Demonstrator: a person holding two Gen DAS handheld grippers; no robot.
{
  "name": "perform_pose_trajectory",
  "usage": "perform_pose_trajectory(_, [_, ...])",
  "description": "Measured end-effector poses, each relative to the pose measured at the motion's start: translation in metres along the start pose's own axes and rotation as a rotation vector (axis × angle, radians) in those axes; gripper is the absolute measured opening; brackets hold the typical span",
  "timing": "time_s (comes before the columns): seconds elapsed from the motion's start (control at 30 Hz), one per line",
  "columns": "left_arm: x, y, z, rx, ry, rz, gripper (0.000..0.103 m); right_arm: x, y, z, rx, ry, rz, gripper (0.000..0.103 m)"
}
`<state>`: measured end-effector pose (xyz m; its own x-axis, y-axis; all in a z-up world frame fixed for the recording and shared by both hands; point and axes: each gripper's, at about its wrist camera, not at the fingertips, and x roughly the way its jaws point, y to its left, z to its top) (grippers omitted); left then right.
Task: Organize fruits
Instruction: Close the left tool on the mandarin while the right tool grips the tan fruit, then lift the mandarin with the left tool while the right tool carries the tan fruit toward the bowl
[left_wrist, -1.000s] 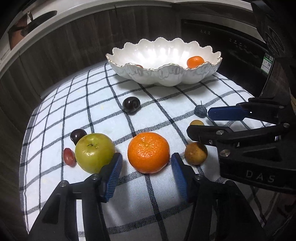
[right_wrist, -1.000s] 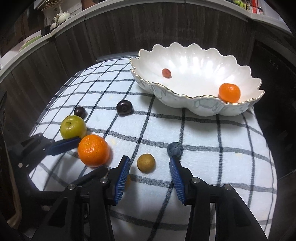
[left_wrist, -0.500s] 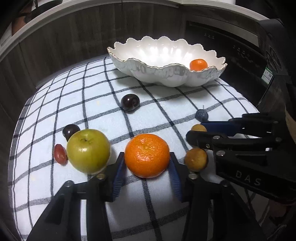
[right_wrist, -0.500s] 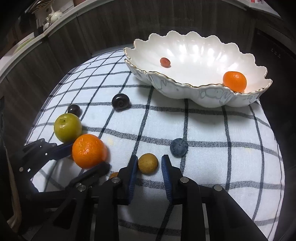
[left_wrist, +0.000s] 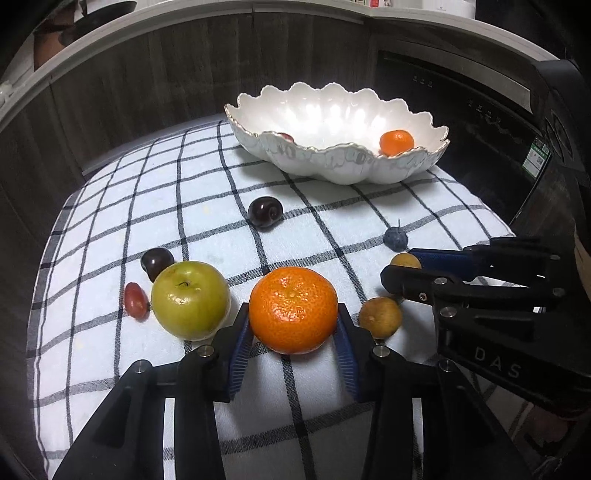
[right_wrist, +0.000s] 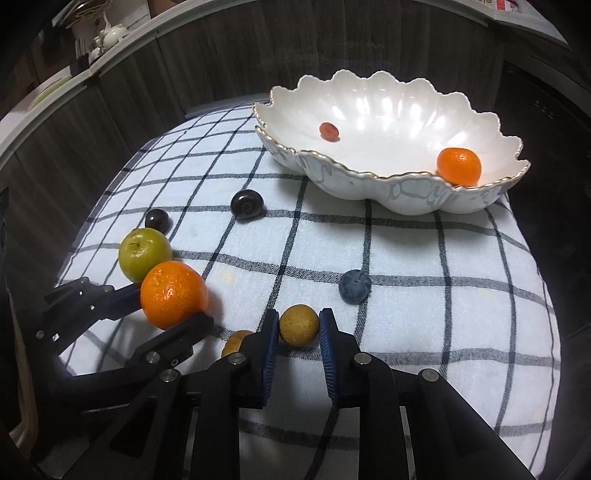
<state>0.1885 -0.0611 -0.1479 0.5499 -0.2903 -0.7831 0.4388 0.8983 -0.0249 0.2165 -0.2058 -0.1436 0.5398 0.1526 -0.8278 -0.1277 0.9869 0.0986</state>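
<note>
My left gripper (left_wrist: 293, 325) is shut on a large orange (left_wrist: 293, 309), which rests on the checked cloth (left_wrist: 207, 192); it also shows in the right wrist view (right_wrist: 173, 293). My right gripper (right_wrist: 298, 328) is shut on a small yellow-brown fruit (right_wrist: 298, 324), seen in the left wrist view (left_wrist: 404, 260) between its blue pads. A second small brown fruit (left_wrist: 379, 316) lies between the two grippers. The white scalloped bowl (right_wrist: 369, 177) at the back holds a small orange (right_wrist: 458, 166) and a red grape (right_wrist: 328, 131).
On the cloth lie a green apple (left_wrist: 190, 299), a red grape (left_wrist: 136, 300), two dark plums (left_wrist: 265, 212) (left_wrist: 157, 260) and a blueberry (left_wrist: 396, 238). Dark wood panels stand behind the table, and an appliance front (left_wrist: 461, 110) at the right.
Both grippers moved forward and closed: the left one from open around the orange to gripping it, the right one from open to closed on the small yellow-brown fruit.
</note>
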Motion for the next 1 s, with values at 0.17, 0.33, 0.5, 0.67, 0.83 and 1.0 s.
perform_pose_trajectory(0.17, [-0.009, -0.004, 0.003, 0.0, -0.01, 0.02, 0.042, -0.014, -0.001, 0.001, 0.002, -0.028, -0.005, 0.024])
perform_pose_trajectory(0.33, [-0.021, -0.006, 0.009, 0.002, -0.029, 0.034, 0.042, -0.03, -0.003, 0.003, 0.006, -0.06, -0.009, 0.024])
perform_pose_trajectory(0.5, [-0.028, -0.006, 0.016, -0.003, -0.041, 0.05, 0.042, -0.042, -0.005, 0.008, 0.009, -0.091, -0.016, 0.024])
perform_pose_trajectory(0.67, [-0.032, -0.006, 0.025, -0.024, -0.046, 0.063, 0.042, -0.05, -0.009, 0.012, 0.017, -0.114, -0.026, 0.024])
perform_pose_trajectory(0.83, [-0.033, -0.008, 0.035, -0.033, -0.06, 0.067, 0.042, -0.057, -0.015, 0.017, 0.027, -0.134, -0.032, 0.024])
perform_pose_trajectory(1.0, [-0.031, -0.008, 0.048, -0.05, -0.065, 0.067, 0.042, -0.062, -0.02, 0.025, 0.034, -0.157, -0.039, 0.024])
